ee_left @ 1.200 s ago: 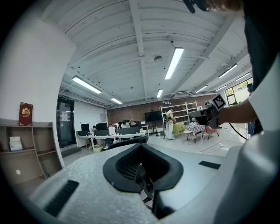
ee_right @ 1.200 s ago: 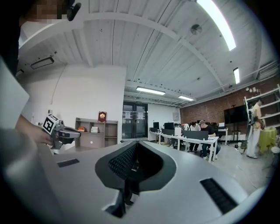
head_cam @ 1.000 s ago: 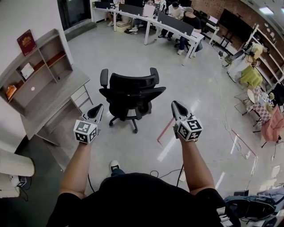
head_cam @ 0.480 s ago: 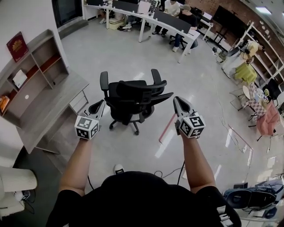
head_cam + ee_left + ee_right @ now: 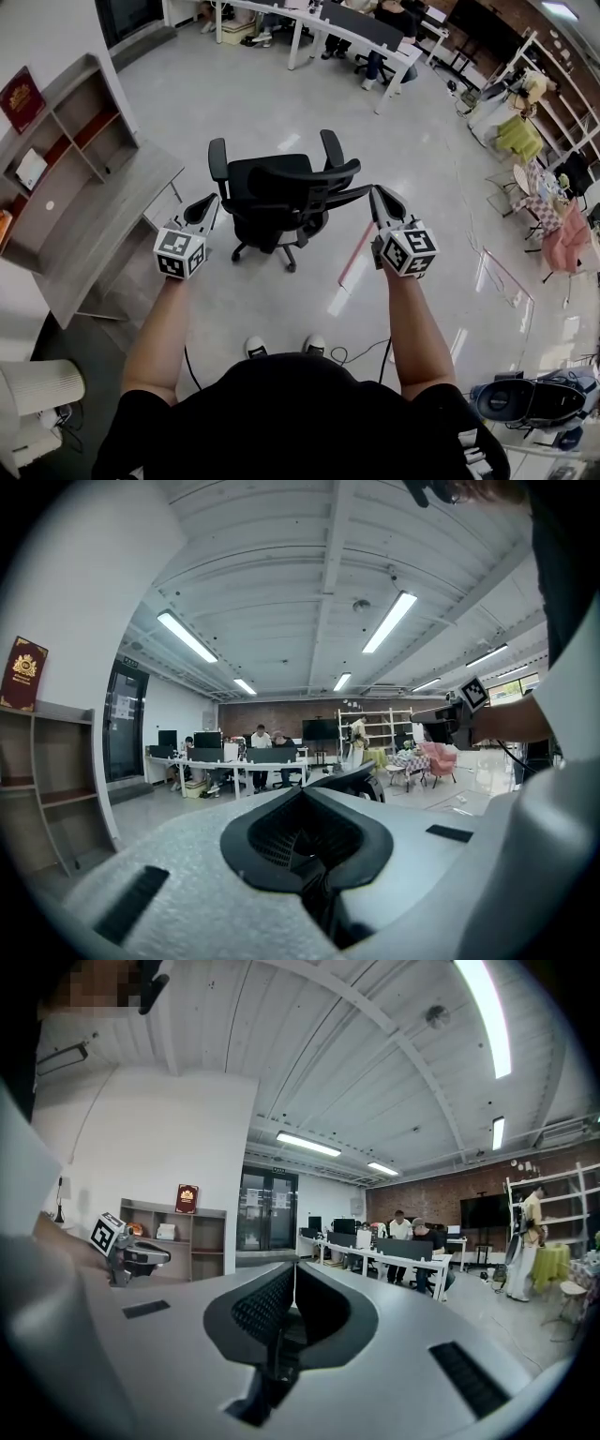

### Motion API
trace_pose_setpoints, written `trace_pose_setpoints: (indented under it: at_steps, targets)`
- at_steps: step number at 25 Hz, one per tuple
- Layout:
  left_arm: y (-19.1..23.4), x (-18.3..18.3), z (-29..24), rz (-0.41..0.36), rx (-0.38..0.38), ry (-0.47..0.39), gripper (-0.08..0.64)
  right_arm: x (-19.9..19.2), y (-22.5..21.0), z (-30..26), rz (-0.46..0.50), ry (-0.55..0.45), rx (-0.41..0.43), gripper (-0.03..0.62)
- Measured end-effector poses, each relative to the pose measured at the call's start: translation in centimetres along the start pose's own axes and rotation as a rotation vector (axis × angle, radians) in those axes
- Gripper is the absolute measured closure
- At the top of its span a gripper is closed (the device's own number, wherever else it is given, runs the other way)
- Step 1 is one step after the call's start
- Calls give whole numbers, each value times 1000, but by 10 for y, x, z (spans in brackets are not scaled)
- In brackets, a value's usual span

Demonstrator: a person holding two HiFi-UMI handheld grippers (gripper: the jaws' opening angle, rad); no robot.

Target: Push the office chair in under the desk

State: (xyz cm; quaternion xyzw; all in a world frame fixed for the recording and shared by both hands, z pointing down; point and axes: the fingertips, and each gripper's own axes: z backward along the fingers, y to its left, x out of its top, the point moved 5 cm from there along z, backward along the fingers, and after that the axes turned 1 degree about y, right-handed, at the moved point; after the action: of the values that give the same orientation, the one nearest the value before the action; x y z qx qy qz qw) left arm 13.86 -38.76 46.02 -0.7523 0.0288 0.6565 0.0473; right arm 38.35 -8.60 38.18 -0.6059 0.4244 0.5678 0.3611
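Observation:
A black office chair (image 5: 277,192) stands on the grey floor with its backrest toward me, apart from the grey desk (image 5: 103,225) with shelves at the left. My left gripper (image 5: 206,206) is shut and empty, just left of the backrest. Also shut and empty, my right gripper (image 5: 382,199) is at the backrest's right edge; I cannot tell if it touches. In the left gripper view the shut left gripper (image 5: 305,794) points over the chair top (image 5: 361,778). In the right gripper view the right gripper (image 5: 292,1269) is shut too, with the left gripper (image 5: 127,1252) beside it.
Long white desks (image 5: 319,28) with seated people run along the far side. A pink strip (image 5: 352,258) and cables (image 5: 347,354) lie on the floor near my feet. Cluttered racks (image 5: 553,103) stand at the right, and a white cylinder (image 5: 37,384) sits at the lower left.
I have stepped closer to the chair. Both grippers now flank its backrest, the right one reaching its edge. My feet have come into view. Both grippers stayed shut.

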Motion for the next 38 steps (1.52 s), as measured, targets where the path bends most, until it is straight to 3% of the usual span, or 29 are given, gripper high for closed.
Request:
trace_pose_setpoints:
  at_steps: [14, 27, 30, 35, 38]
  targets:
    - [-47, 39, -33, -36, 126, 10, 543, 16, -91, -10, -18, -63, 96, 580]
    - [-53, 36, -46, -75, 161, 45, 543, 13, -108, -20, -7, -52, 137, 580]
    - [-48, 29, -50, -123, 170, 88, 543, 7, -105, -26, 48, -15, 160, 573]
    - [-42, 8, -63, -194, 144, 191, 537, -15, -111, -41, 121, 92, 193, 500]
    - [-37, -14, -75, -205, 94, 302, 429, -33, -117, -56, 210, 196, 188, 448]
